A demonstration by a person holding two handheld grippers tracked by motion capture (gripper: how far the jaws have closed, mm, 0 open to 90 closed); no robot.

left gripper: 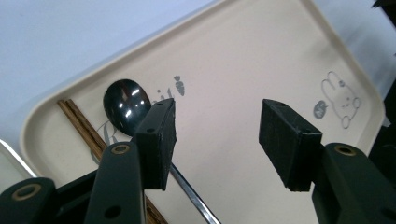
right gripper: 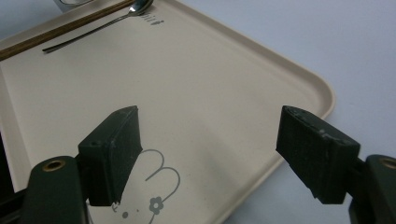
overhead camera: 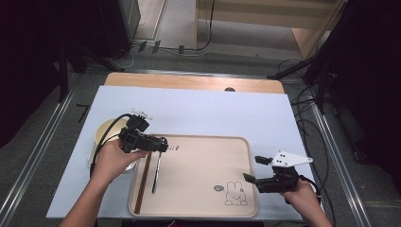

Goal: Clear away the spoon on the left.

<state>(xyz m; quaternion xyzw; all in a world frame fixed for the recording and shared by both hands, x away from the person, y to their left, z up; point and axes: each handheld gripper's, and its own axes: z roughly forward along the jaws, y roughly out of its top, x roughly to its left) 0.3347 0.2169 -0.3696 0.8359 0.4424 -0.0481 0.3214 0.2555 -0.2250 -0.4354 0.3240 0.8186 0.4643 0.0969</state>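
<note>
The spoon (overhead camera: 156,171) lies on the beige tray (overhead camera: 203,142), just beside the chopsticks (overhead camera: 143,182) along its left edge, cutlery laid side by side as for a place setting. The left tongs (overhead camera: 163,144) hover above the spoon's bowl, spread wide with nothing between them, the hand angled down across the tray's left rim. The right tongs (overhead camera: 252,169) gape empty too, held level near the tray's right edge on the counter (overhead camera: 198,113), by the printed rabbit (overhead camera: 235,194).

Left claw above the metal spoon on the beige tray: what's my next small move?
Probably lift the left claw clear and toward the round cream bowl. Its jaws stand open and empty, and the metal spoon lies flat on the beige tray beside the brown wooden chopsticks.
</note>
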